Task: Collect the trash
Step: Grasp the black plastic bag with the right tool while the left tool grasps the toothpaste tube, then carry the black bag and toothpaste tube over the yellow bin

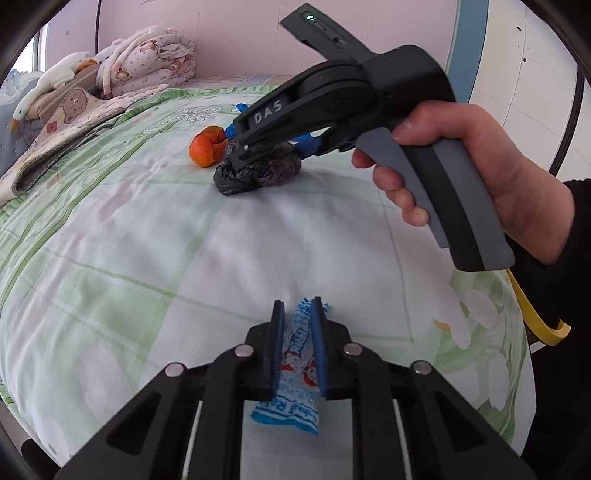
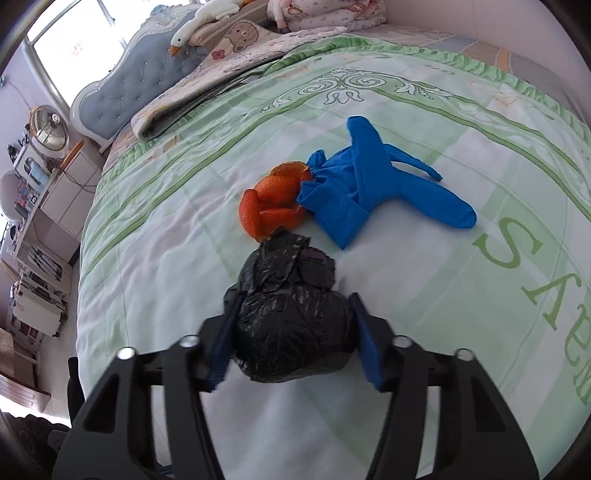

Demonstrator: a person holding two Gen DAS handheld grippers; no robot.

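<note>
A blue-and-white snack wrapper (image 1: 295, 373) lies on the green-and-white bedspread (image 1: 147, 258), and my left gripper (image 1: 297, 306) is shut on it, blue pads pinching it from both sides. Further up the bed a crumpled black plastic bag (image 2: 295, 332) sits between the pads of my right gripper (image 2: 295, 299), which touch it on both sides. From the left wrist view, a hand holds the right gripper (image 1: 240, 162) tilted down onto the black bag (image 1: 273, 170). Orange peel (image 2: 269, 203) and a blue rubber glove (image 2: 369, 184) lie just beyond the bag.
A folded quilt (image 2: 207, 92), pillows and a goose plush toy (image 2: 207, 18) lie at the head of the bed by the padded headboard (image 2: 122, 88). A fan and shelves (image 2: 44, 129) stand on the floor to the left. A yellow rim (image 1: 543, 325) shows at the bed's right edge.
</note>
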